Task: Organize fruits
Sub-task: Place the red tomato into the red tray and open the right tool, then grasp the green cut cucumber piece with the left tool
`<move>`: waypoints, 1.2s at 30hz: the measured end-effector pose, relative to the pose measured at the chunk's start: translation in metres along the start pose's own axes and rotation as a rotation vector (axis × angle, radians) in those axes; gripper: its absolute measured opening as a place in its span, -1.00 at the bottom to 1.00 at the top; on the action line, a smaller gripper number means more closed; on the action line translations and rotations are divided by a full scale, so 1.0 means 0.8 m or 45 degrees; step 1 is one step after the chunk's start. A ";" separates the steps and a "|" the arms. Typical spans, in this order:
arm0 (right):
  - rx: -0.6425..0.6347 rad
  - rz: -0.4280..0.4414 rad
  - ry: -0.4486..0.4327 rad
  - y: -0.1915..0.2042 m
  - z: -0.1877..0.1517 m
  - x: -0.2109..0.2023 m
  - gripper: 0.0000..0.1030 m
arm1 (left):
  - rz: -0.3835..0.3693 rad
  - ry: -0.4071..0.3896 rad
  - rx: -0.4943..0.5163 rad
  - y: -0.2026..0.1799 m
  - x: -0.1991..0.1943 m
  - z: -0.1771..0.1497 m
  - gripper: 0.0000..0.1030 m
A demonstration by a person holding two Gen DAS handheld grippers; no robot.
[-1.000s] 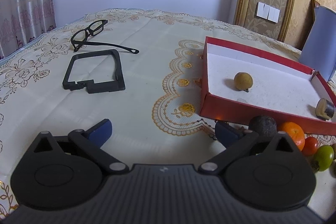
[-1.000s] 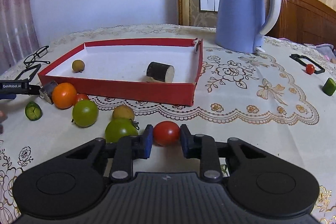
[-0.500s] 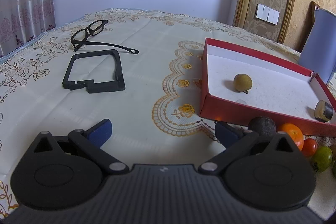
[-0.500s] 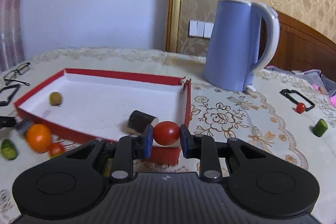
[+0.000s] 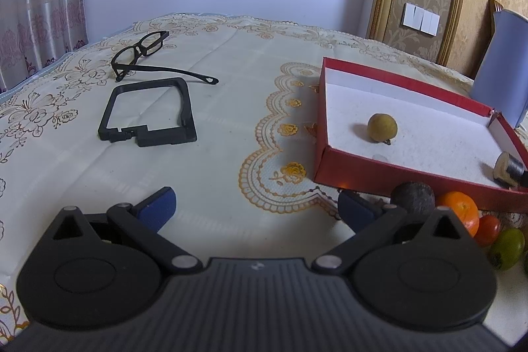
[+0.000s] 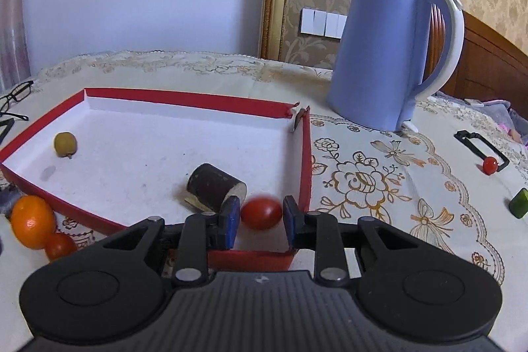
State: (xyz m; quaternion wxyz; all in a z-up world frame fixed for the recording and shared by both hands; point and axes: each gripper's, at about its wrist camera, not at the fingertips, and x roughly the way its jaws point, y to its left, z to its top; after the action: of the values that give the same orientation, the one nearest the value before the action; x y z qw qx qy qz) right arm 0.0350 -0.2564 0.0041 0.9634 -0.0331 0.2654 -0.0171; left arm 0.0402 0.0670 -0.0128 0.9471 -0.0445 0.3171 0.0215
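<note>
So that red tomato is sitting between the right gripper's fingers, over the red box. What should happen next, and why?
Probably finish opening and lift straight back. The right gripper is opening, with gaps showing on both sides of the tomato, which looks blurred, as if dropping. It is already inside the red box, beside the dark cylinder, so only a clean withdrawal seems left.

Tomato (image 6: 261, 212) in tray (image 6: 184, 97) beside cylinder (image 6: 214, 187), kettle (image 6: 386, 55) right behind tray, glasses (image 5: 145, 50) far left.

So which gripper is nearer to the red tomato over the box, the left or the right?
Right. The red tomato lies between the right gripper's opening jaws, over the red box. The left gripper hovers open outside the box, away from it.
</note>
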 end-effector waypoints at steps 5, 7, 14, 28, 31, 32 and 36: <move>0.088 0.061 -0.080 -0.016 -0.015 -0.039 -0.30 | 0.002 0.001 0.003 0.000 0.000 0.000 1.00; 0.131 0.018 -0.109 -0.024 -0.025 -0.055 0.57 | 0.002 0.001 0.002 0.000 0.000 0.000 1.00; 0.175 -0.177 -0.138 -0.057 -0.052 -0.069 0.89 | 0.006 0.003 0.007 -0.002 0.000 0.000 1.00; 0.376 -0.378 0.116 -0.101 -0.062 -0.038 0.95 | -0.010 -0.008 -0.008 0.001 -0.001 0.000 1.00; 0.394 -0.359 0.120 -0.103 -0.063 -0.039 1.00 | -0.110 -0.031 -0.058 0.013 -0.013 -0.004 1.00; 0.392 -0.361 0.123 -0.103 -0.061 -0.036 1.00 | -0.137 -0.052 -0.056 0.015 -0.021 -0.009 1.00; 0.392 -0.360 0.122 -0.105 -0.061 -0.034 1.00 | -0.183 -0.120 0.030 0.006 -0.052 -0.023 1.00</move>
State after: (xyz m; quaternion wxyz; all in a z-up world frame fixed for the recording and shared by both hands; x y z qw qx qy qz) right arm -0.0143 -0.3411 -0.0177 0.9313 0.0785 0.2980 -0.1941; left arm -0.0044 0.0693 -0.0023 0.9605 -0.0549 0.2684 -0.0482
